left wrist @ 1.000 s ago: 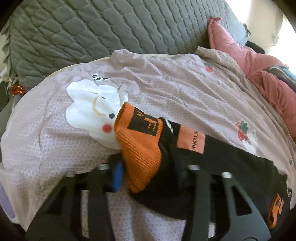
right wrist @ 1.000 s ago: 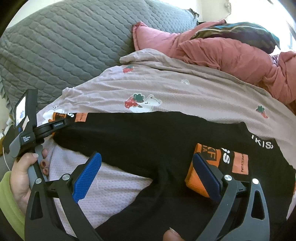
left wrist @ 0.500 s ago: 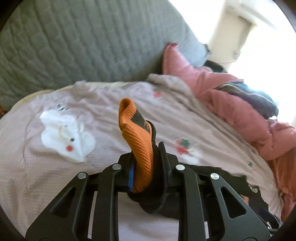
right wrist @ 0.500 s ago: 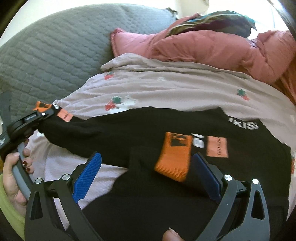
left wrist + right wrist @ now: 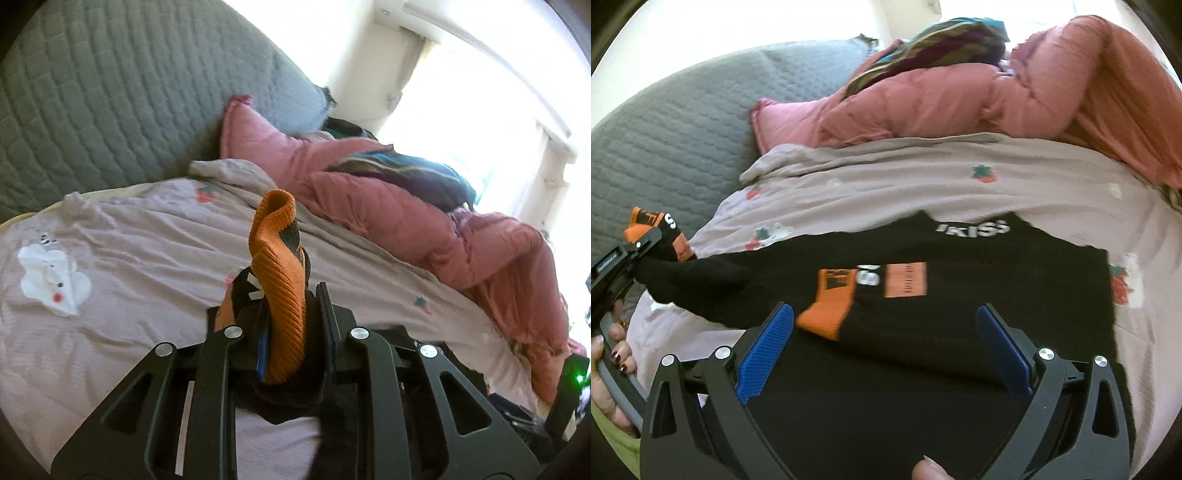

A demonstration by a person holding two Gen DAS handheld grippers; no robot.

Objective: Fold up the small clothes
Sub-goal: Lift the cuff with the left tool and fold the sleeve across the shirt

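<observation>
A small black sweater with orange cuffs and white lettering lies spread on a pale pink sheet. My left gripper is shut on one sleeve's orange ribbed cuff, which stands up between the pads. In the right wrist view that left gripper holds the sleeve lifted at the far left, a hand on its handle. My right gripper hovers open over the sweater's body, its blue pads wide apart with nothing pinched. The other orange cuff lies folded across the chest.
A grey quilted headboard rises behind the bed. A pink quilt with a dark striped cloth on top is heaped along the far right. A white rabbit print marks the sheet. A bright window is beyond.
My left gripper closed on the orange cuff and lifted the sleeve up off the sheet, swinging right. The right gripper let go of the other cuff and slid right over the sweater.
</observation>
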